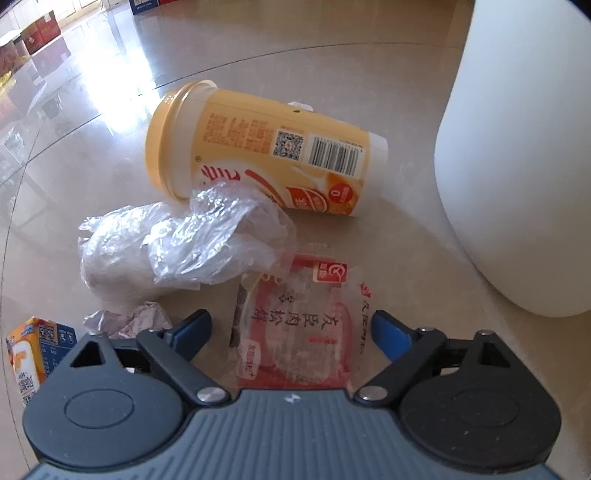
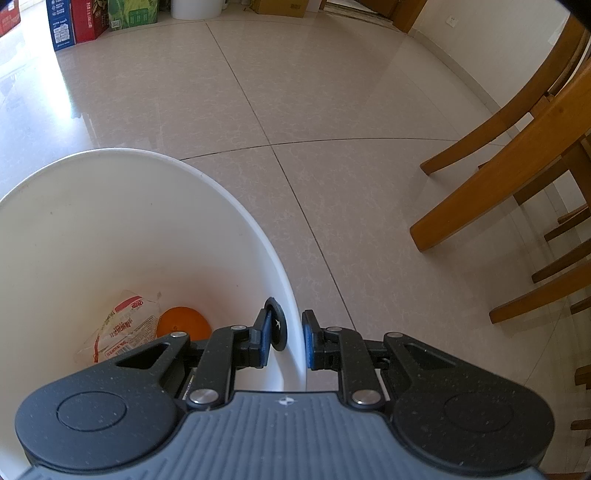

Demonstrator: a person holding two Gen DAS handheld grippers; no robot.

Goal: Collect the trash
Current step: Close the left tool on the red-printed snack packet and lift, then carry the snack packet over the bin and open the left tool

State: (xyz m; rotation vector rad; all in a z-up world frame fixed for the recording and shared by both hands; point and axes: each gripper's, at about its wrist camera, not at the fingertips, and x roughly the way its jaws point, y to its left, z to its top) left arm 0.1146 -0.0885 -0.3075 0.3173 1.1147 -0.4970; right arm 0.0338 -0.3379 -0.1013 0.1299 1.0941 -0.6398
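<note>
- Left gripper [image 1: 291,325]: jaws spread wide, nothing between the pads; a red snack wrapper [image 1: 295,325] lies flat on the floor [image 1: 388,240] between and beneath the blue fingertips. Contact with it cannot be told.
- Just beyond the wrapper: crumpled clear plastic bag [image 1: 184,243], overlapping the wrapper's far-left corner and touching the mouth end of a yellow cup [image 1: 258,151] lying on its side.
- Crumpled paper [image 1: 129,317] sits beside the left finger; partly hidden by it.
- Small carton [image 1: 33,350] at the lower left, cut off by the frame edge and the gripper body.
- White bin [image 1: 517,166] stands to the right of the trash, near the wrapper; top cut off in the left view.
- Right gripper [image 2: 291,339]: jaws nearly closed, clamped on the bin rim [image 2: 291,325], one pad inside, one outside. A black disc-shaped part at the inner pad; what it is cannot be told.
- Inside the bin: a printed wrapper [image 2: 122,328] and an orange round object [image 2: 183,321], both partly hidden by the gripper.
- Wooden chair legs [image 2: 498,192] to the right, well apart from the bin; boxes [image 2: 81,22] at the far wall.
</note>
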